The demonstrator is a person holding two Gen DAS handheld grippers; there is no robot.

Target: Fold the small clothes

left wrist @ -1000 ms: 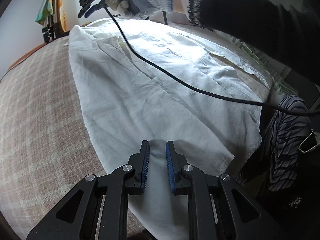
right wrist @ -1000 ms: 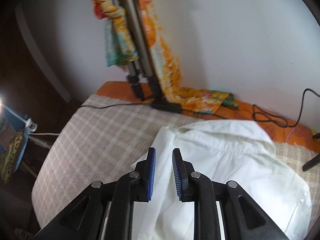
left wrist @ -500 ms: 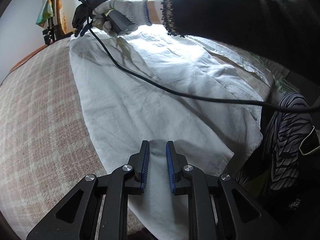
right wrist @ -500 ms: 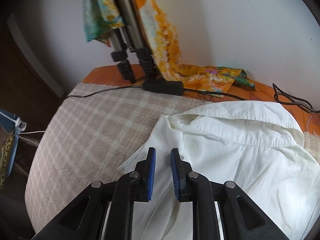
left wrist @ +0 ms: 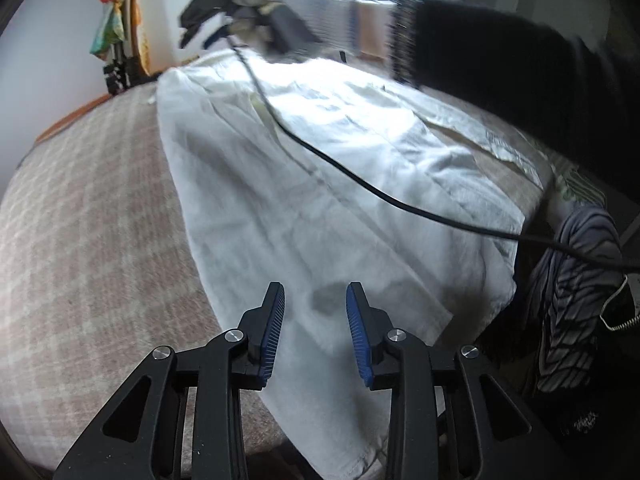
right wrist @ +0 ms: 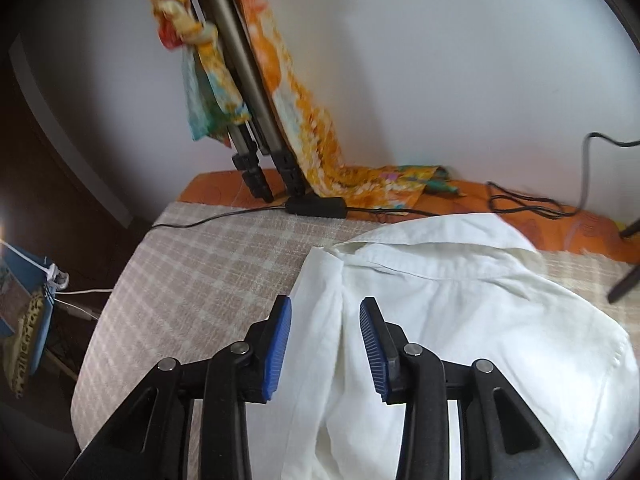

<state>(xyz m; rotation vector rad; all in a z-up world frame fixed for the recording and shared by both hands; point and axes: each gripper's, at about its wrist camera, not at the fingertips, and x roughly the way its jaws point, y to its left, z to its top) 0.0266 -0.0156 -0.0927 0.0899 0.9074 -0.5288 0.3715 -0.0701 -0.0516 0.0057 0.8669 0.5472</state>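
the white shirt lies spread on the checked blanket, just ahead of the left gripper, whose jaws gape wide with nothing between them. the right gripper is likewise wide and empty, poised over the shirt's collar end.

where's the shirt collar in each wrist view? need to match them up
Left wrist: shirt collar sits at upper left, far end of the white shirt, below the right gripper.
Right wrist: collar is centre right, beyond the open fingers.
Shared landmark: the tripod with the orange scarf.
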